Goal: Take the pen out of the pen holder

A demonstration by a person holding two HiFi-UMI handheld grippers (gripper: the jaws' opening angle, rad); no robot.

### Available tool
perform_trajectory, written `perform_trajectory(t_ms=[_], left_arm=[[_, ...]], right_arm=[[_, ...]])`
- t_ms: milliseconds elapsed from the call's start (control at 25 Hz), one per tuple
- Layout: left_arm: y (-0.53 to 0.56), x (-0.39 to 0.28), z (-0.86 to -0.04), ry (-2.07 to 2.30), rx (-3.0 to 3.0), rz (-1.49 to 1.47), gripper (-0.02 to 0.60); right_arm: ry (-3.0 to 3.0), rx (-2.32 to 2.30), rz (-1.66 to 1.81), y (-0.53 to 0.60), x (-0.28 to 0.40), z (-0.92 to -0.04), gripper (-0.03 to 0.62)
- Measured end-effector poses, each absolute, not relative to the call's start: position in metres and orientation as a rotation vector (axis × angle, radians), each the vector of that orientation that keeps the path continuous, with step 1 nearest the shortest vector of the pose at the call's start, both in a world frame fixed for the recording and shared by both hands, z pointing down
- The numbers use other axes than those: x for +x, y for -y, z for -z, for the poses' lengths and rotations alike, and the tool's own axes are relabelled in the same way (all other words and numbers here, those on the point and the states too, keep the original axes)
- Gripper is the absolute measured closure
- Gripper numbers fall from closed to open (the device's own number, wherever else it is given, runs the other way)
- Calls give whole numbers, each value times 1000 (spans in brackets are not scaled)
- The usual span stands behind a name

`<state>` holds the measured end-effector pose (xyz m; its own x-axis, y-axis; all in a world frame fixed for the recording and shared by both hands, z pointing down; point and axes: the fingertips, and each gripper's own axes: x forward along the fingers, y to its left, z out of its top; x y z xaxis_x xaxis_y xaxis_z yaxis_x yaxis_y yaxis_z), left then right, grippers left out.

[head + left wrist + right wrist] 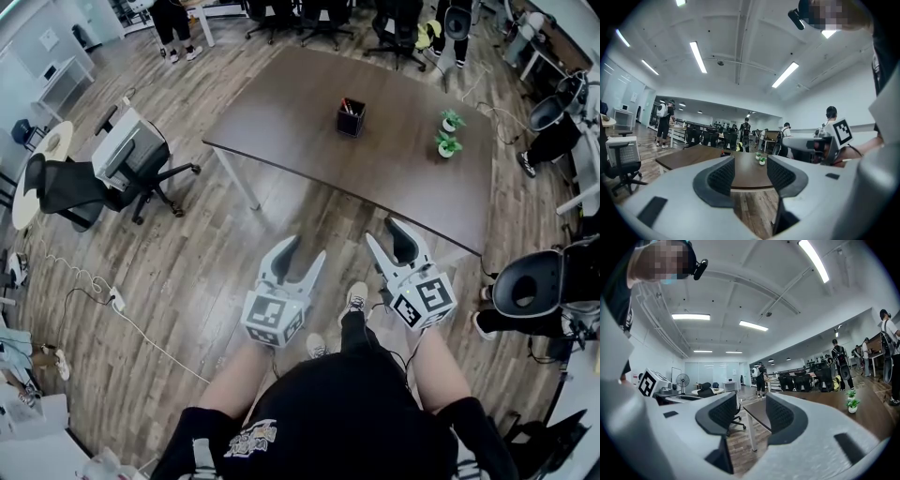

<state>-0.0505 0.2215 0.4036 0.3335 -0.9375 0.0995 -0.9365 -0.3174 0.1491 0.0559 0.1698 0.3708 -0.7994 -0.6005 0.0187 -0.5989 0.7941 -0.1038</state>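
A black pen holder (351, 118) with red-tipped pens stands near the far edge of the dark brown table (309, 141). Both grippers hang over the wooden floor, short of the table's near edge and well away from the holder. My left gripper (302, 251) is open with nothing between its jaws, and so is my right gripper (386, 232). In the left gripper view the open left gripper (750, 176) frames the tabletop (747, 176), with the pen holder (723, 153) tiny and far off. The right gripper view has the open right gripper (752, 416) framing a table corner (759, 411); no holder shows there.
Two small potted plants (449, 132) sit on the table's right part. A grey office chair (127, 159) stands left of the table, and a black chair (530, 286) is close on my right. A cable (141, 328) runs across the floor. Other people stand at the far desks.
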Motion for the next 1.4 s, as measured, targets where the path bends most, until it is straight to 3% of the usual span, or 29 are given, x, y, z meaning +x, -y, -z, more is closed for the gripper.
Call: perform_trajectory(t_ms=[920,1400], left_arm=[[-3,-44,-418,1835,2327,-32,390],[80,-30,-410,1839,2362,-42,390]], right_arm=[[-2935,-870,267,74,61,-393,384],[-2950,-859,270,140,73,-393,382]])
